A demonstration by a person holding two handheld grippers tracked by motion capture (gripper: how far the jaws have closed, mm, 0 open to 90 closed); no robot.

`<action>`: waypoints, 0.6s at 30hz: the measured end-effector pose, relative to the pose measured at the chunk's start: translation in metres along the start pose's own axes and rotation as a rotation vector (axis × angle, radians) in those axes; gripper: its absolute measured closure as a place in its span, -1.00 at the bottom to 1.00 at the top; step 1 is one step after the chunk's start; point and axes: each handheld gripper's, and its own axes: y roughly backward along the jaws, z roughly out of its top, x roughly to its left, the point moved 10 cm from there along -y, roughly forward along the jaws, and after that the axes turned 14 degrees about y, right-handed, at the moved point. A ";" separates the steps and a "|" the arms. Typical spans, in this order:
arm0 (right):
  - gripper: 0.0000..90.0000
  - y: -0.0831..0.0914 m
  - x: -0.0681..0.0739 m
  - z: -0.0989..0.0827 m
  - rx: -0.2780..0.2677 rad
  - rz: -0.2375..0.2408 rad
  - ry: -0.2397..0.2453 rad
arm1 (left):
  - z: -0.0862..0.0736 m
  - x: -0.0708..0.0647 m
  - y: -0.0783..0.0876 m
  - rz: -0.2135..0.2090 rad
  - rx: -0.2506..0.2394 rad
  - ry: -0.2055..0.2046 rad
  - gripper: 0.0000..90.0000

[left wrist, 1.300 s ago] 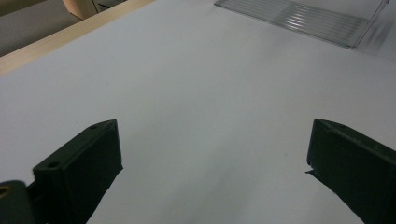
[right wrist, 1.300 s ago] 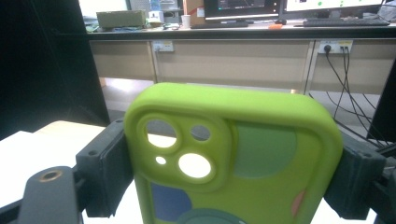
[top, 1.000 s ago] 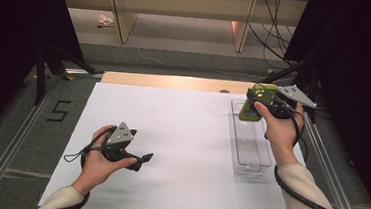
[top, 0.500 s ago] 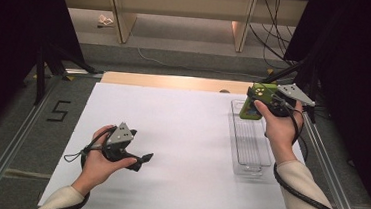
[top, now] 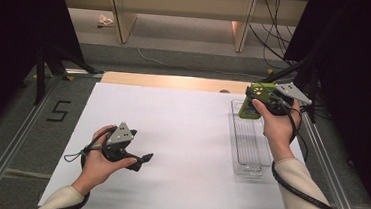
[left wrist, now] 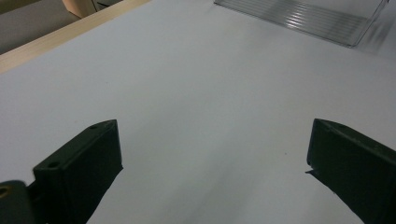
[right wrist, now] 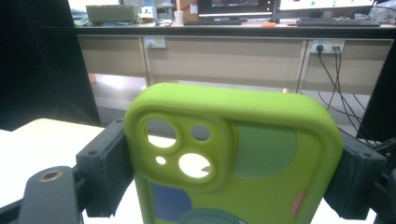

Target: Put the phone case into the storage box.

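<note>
Counted: one phone case (right wrist: 233, 158), one clear tray (top: 249, 139), two grippers; right gripper (top: 261, 98) raised above far end of tray at right side of white counter (top: 181, 129), fingers (right wrist: 105, 163) pinching phone case by its two long edges; case lime green, soft-looking, rounded corners, camera cut-outs near top, muted green, blue and orange patches on back; left gripper (top: 136, 160) low over near-left counter, fingers (left wrist: 84, 163) spread wide, nothing between.
</note>
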 end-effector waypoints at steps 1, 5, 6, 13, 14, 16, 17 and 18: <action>-0.61 0.000 0.000 0.000 0.000 -0.001 0.000 | 0.000 0.000 0.000 0.000 0.000 0.000 -0.94; -0.61 -0.002 0.000 0.000 0.001 -0.002 0.001 | 0.000 0.000 0.000 -0.002 -0.001 0.001 -0.94; -0.61 -0.002 0.000 -0.001 0.002 -0.003 0.001 | 0.000 0.000 0.000 -0.001 -0.001 0.002 -0.94; -0.61 -0.007 0.000 -0.002 0.006 -0.007 0.007 | 0.000 0.000 0.000 -0.001 -0.001 0.002 -0.94; -0.61 -0.007 0.000 -0.003 0.009 -0.006 0.007 | 0.000 0.000 0.000 -0.001 -0.001 0.003 -0.94; -0.61 -0.009 0.000 -0.004 0.011 -0.006 0.004 | 0.000 0.000 0.000 0.000 -0.001 0.002 -0.94; -0.61 -0.009 -0.001 -0.004 0.012 -0.006 0.004 | 0.000 0.000 0.000 -0.001 0.000 0.002 -0.94; -0.61 -0.010 -0.001 -0.004 0.012 -0.007 0.006 | 0.000 0.000 0.000 -0.001 0.000 0.002 -0.94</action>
